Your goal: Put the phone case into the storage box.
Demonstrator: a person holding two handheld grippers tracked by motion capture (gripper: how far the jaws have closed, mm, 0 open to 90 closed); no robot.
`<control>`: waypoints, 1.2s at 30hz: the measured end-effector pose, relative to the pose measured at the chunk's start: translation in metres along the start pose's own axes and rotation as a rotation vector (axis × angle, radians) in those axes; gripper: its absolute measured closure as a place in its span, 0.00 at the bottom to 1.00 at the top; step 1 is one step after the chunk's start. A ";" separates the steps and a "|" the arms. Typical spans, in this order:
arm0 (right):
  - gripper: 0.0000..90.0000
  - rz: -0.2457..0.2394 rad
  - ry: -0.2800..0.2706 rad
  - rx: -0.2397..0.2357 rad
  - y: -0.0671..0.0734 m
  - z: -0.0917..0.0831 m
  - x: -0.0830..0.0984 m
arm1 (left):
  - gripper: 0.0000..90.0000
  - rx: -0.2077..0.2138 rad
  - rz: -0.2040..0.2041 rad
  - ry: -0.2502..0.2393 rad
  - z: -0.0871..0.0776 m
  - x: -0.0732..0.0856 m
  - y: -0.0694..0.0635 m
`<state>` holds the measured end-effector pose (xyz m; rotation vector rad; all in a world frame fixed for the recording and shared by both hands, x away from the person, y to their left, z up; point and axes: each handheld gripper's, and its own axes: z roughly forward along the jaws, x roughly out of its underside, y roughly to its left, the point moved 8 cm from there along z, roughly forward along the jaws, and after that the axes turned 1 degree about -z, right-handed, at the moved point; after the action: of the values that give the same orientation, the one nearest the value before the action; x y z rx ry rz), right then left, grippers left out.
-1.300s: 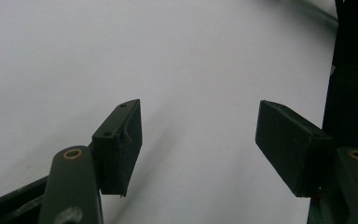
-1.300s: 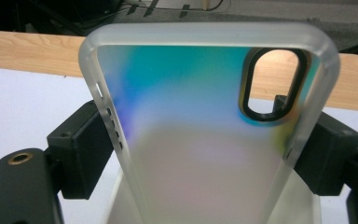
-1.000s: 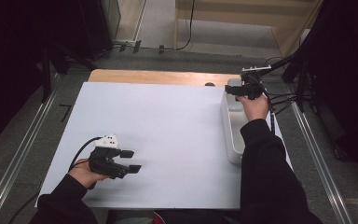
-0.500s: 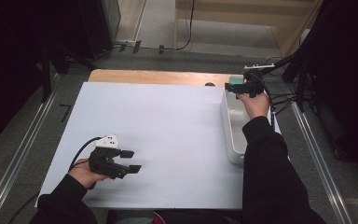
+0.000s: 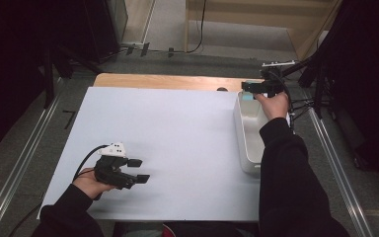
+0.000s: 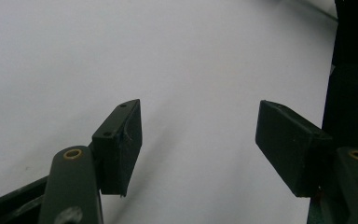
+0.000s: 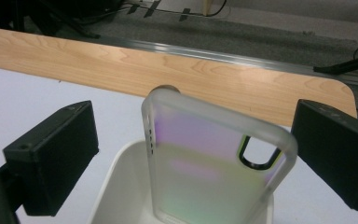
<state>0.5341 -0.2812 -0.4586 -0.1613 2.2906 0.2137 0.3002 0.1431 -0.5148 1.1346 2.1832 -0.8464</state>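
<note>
Across the white table (image 5: 177,138), a white bin (image 5: 249,133) sits at its right edge; your right gripper (image 7: 191,154), jaws just spread wide, flanks the translucent phone case (image 7: 209,163) standing inside it, untouched. Your left gripper (image 5: 137,170) rests open, empty.

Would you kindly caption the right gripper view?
Open right gripper flanks a translucent phone case standing in a white bin.

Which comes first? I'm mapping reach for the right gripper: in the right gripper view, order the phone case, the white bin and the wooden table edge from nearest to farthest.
1. Phone case: upright between the open right gripper's jaws.
2. White bin: just below, holding the case.
3. Wooden table edge: beyond, across the top.
</note>
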 end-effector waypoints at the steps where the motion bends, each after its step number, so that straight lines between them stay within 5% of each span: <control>1: 0.00 0.000 -0.002 -0.001 0.000 -0.001 -0.002 | 0.35 0.003 -0.001 -0.001 0.000 0.000 0.000; 15: 0.00 -0.034 -0.037 -0.044 0.017 -0.022 -0.024 | 0.35 0.002 -0.003 -0.004 -0.001 0.000 0.000; 36: 0.00 -0.164 0.009 -0.244 0.083 -0.040 -0.012 | 0.35 0.003 -0.008 -0.011 -0.001 -0.001 0.000</control>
<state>0.4975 -0.2076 -0.4151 -0.4742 2.2412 0.4076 0.3005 0.1432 -0.5136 1.1201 2.1795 -0.8573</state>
